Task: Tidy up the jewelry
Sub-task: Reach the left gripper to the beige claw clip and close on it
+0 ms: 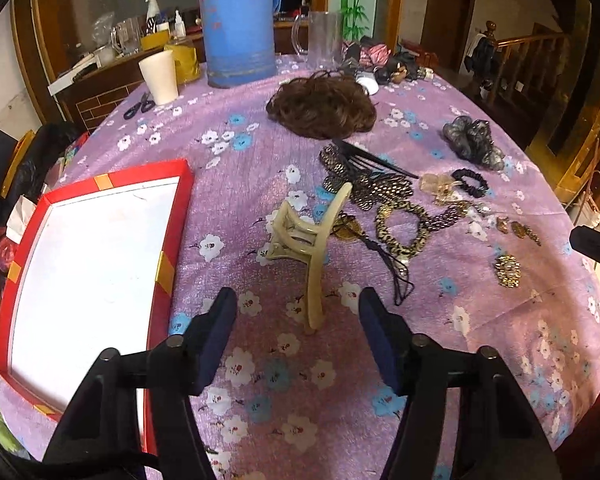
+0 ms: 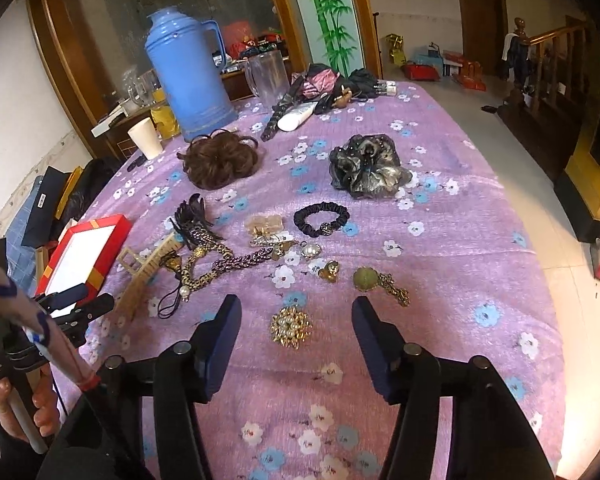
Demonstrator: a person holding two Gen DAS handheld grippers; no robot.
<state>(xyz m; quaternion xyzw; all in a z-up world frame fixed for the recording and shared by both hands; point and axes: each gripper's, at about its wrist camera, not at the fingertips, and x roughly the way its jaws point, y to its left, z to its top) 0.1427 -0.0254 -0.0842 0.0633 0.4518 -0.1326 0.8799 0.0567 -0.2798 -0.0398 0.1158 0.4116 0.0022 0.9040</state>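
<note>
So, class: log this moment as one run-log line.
left claw: open, around beige hair claw clip | right claw: open, over gold brooch | red tray: empty

indoor daylight, bright at right | soft shadows | fisheye-warped, dark corners

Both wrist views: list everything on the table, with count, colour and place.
tray: one, red rim, white inside, table's left
hair claw: one, cream, ahead of left gripper
brooch: one, gold with pearls, between right gripper's fingers
scrunchie: one, black, mid-table
hairpiece: one, brown, near thermos
thermos: one, blue, far edge
paper cup: one, white, beside thermos
left gripper: open
right gripper: open
</note>
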